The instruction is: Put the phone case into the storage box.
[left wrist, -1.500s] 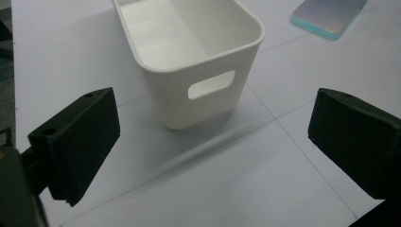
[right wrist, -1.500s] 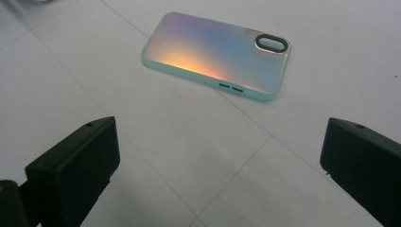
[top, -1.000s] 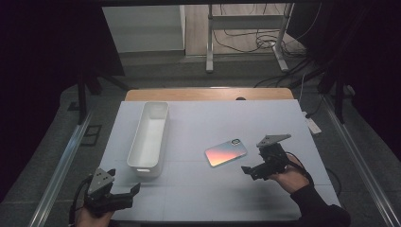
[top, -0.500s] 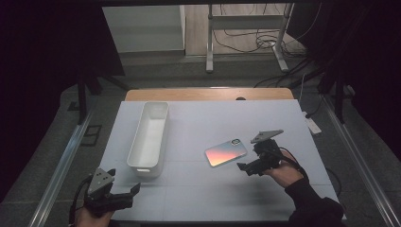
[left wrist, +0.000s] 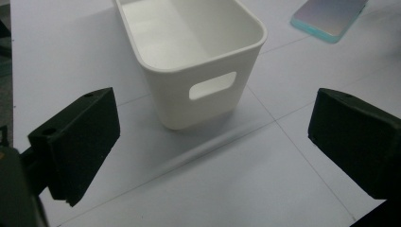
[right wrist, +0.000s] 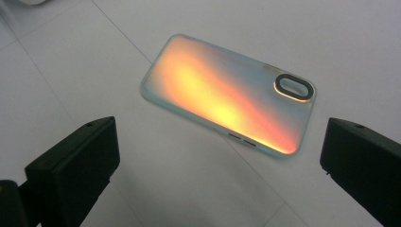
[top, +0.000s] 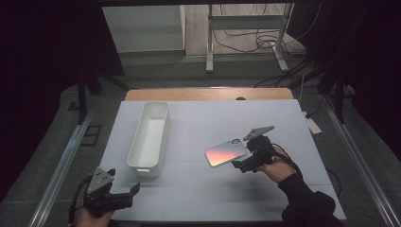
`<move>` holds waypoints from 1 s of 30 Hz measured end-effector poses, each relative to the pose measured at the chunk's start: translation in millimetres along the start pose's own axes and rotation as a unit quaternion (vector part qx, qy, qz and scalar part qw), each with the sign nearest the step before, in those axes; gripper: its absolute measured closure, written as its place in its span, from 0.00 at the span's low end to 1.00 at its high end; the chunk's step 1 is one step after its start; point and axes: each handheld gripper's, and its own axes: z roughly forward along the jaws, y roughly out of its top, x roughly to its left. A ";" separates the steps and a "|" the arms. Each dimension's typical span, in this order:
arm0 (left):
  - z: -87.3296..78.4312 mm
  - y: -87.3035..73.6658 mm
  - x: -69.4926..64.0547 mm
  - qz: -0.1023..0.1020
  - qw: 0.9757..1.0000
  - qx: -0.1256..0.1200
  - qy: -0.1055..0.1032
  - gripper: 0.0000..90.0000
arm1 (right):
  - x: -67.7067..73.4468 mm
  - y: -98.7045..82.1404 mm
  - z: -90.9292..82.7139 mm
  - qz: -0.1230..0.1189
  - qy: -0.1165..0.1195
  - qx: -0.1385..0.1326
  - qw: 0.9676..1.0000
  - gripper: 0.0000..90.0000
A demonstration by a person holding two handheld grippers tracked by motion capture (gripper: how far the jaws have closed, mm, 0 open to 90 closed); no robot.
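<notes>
The left gripper [top: 124, 195] is resting at the near left corner of the table [top: 198, 198], its jaws spread wide and holding nothing; it is not moving from where it was a second ago. In its own view the jaws are framing the near end of the bin [left wrist: 189, 56].

The right gripper [top: 246, 161] is the one that is changing. Compared with a second ago, it is sitting lower and closer to the phone case [top: 226, 153], and now its jaws are just beside the case's right edge. In the right gripper view the jaws are released, wide apart, and the case [right wrist: 227, 92] is lying flat between and beyond them, not yet touched. I am judging that the reach is almost finished and the grasp is coming next.

The case is lying near the middle of the table, right of the bin [top: 150, 135] and well apart from it.

Counting: two grippers, one case, one white bin, empty inside.
</notes>
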 end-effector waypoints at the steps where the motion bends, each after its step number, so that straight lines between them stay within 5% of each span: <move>1: 0.0 0.0 0.0 0.000 1.000 0.000 0.000 0.04 | 0.0 1.1 0.9 -0.001 0.001 0.001 1.000 0.00; 30: 1.1 0.4 0.0 0.002 1.000 0.002 -0.003 0.04 | 2.7 33.7 38.9 -0.012 0.027 0.014 0.999 0.00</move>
